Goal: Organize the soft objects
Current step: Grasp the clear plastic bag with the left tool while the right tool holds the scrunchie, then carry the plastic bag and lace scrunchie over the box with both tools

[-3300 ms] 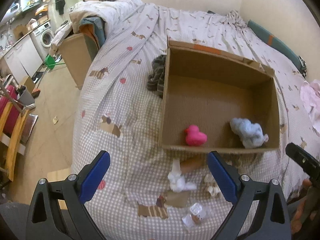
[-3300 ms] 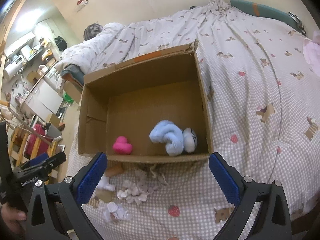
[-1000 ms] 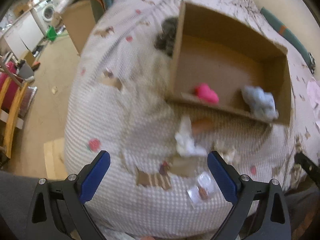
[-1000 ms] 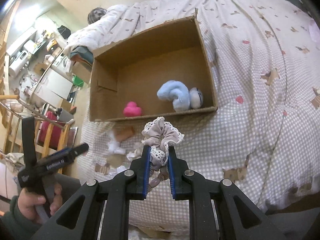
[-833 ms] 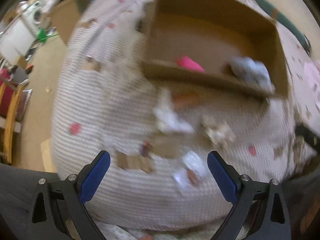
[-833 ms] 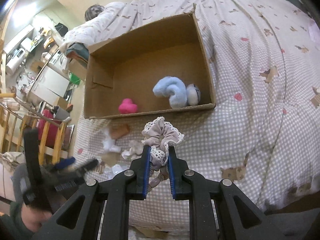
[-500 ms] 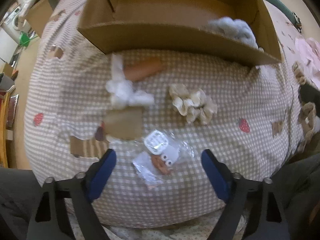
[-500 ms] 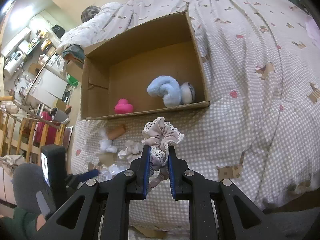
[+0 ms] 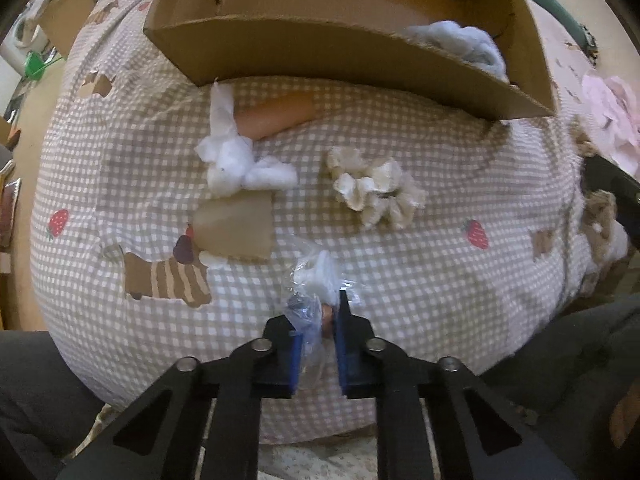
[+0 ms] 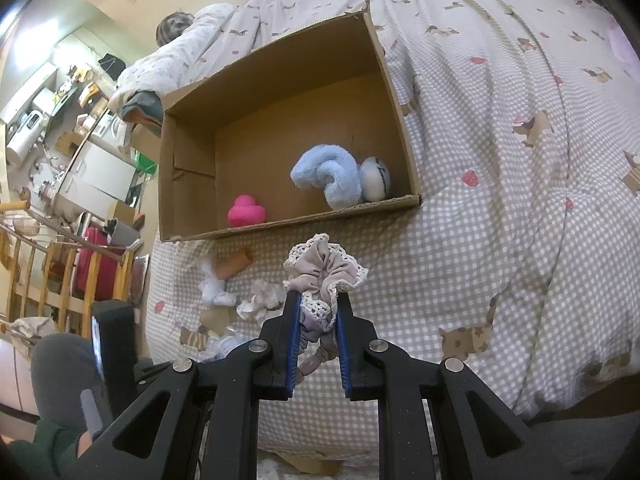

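**Both grippers loaded, box straight ahead**

Grippers full on both sides! The right gripper is clamped tight on a mauve fabric scrunchie with white lace trim, its ruffle puffing out above the blue pads. The left gripper is pinched onto a crinkly clear plastic packet at the near edge of the checked bedspread.

The open brown cardboard box lies directly ahead of the right gripper, its long near wall running crosswise to the fingers. Inside: a pink rubber duck at the near left, a fluffy blue sock bundle toward the near right corner.

The right hand looks better placed: up, over that near wall, then release. A cream ruffled scrunchie and a white fluffy tuft wait on the bedspread just before the box.
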`<state>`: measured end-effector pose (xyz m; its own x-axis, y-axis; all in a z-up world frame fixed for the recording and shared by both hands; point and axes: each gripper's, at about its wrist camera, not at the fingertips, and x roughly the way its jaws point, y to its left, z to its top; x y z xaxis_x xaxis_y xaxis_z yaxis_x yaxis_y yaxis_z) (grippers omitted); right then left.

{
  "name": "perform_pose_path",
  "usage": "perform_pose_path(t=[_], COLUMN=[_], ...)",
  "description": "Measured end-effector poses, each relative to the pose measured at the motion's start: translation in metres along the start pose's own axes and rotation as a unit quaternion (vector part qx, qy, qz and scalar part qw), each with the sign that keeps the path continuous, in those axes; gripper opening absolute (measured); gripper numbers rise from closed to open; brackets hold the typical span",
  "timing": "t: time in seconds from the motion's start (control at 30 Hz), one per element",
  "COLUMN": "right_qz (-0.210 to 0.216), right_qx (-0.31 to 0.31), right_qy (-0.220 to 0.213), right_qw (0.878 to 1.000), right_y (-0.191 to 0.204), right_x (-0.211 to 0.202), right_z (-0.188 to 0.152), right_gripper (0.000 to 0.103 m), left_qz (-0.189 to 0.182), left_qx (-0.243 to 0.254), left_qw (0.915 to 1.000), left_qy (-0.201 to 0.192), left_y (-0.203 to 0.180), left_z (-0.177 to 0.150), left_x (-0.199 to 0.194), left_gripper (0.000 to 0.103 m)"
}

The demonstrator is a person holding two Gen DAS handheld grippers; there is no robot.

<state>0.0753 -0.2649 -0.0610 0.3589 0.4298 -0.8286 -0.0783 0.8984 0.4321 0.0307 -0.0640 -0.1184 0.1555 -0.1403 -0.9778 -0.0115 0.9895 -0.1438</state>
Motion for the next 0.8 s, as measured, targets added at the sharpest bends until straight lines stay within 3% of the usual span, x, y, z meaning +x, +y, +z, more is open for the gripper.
perform_pose_path(t=[0.33, 0.8], right_qz=[0.005, 0.019], right_qx=[-0.004, -0.005], right_qy=[-0.002, -0.011], right_qw=[1.0, 1.0], right_y=[0.005, 0.006], right_x=[0.002, -0.006], right_z=[0.0, -0.001], right_gripper=[0.018, 0.018], left_qz=[-0.013, 0.011], left_qx=[-0.005, -0.014], left_qw=[0.9997, 0.9932], left_qy=[-0.021, -0.115], left_y=[0.009, 0.022], left_z=[-0.005, 0.018], left_x=[-0.035, -0.092], left_gripper=[0.01, 0.01])
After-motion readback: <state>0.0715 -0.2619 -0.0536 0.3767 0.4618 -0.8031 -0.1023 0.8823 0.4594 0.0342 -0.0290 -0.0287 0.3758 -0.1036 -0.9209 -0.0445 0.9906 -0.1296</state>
